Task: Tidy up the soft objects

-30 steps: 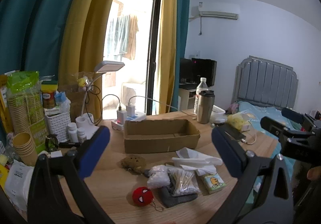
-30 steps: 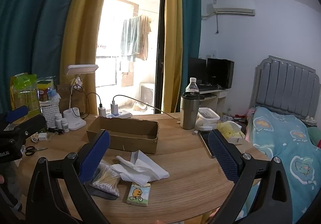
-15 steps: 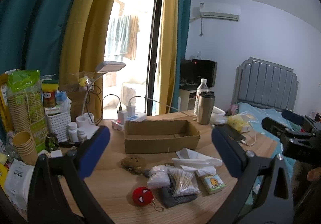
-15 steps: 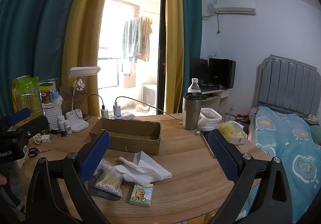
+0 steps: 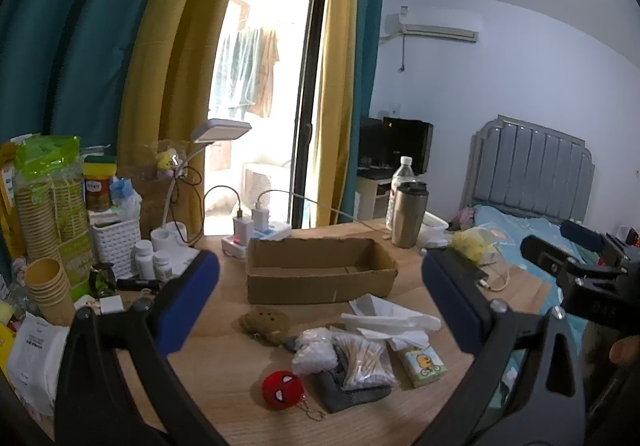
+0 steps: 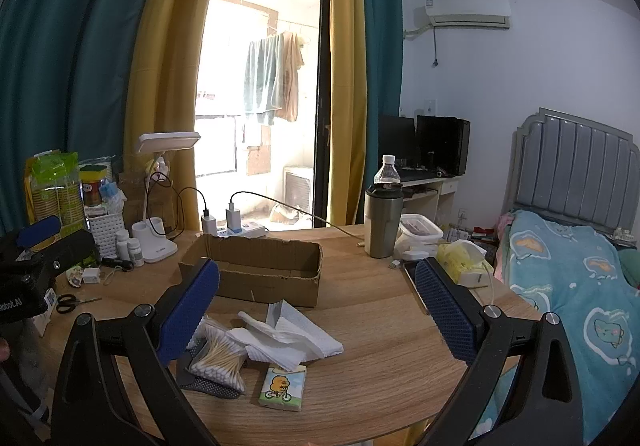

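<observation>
While both tools hang above the near edge of the table, nothing is gripped.
Left tool [image 5: 320, 286]: blue pads spread wide apart, empty, aimed at the pile of small things.
Right tool [image 6: 316, 302]: pads likewise wide apart, empty, raised over the same pile from the bed side.
Soft things: a red plush ball [image 5: 282, 390] with a keychain lies nearest the near edge; a brown plush [image 5: 265, 322] sits between it and the box; white tissues [image 6: 288, 334] and a small tissue pack [image 6: 283, 386] lie toward the right; a dark cloth [image 5: 352, 394] lies under a bag of cotton swabs [image 6: 218, 360].
Box: a cardboard box [image 5: 320, 270] stands at mid-table behind the pile; what shows of its inside looks empty.
Table [image 6: 380, 326]: far left corner crowded with cups, bottles and a lamp.
Progress: by my reading, the sorting has not begun; every soft item is outside the box.
Left to do: each piece, likely into the box.
</observation>
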`<state>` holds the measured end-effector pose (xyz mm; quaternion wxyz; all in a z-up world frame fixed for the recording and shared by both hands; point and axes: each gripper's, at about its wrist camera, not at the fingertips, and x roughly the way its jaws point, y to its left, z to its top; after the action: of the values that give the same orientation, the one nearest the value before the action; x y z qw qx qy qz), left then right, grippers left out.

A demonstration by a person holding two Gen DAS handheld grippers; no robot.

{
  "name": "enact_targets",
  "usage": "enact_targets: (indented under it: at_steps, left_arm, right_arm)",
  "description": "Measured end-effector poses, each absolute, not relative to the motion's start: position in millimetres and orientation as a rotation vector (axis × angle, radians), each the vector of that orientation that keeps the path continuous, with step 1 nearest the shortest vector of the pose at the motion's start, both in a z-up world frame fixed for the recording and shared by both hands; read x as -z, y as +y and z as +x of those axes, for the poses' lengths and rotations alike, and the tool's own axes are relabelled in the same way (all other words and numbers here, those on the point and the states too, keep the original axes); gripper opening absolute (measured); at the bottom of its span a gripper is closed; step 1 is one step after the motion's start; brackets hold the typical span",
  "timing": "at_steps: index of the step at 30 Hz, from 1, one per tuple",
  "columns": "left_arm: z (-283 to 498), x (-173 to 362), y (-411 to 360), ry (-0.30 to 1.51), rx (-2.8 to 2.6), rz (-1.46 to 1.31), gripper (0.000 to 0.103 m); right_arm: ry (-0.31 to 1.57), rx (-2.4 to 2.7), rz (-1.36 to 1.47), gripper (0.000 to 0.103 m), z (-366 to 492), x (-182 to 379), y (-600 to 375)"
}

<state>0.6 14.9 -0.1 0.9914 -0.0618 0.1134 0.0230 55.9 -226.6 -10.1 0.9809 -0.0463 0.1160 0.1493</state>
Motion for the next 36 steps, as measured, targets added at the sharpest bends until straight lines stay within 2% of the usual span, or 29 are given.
enact_targets:
  at_steps: [36]
  left_arm:
    - [2.4,2.3,14.5,0.243,-0.016,-0.131,0.102]
  right_arm:
    - [0.246,-0.309,-0.095,0.101,55.8,12.7,-222.9]
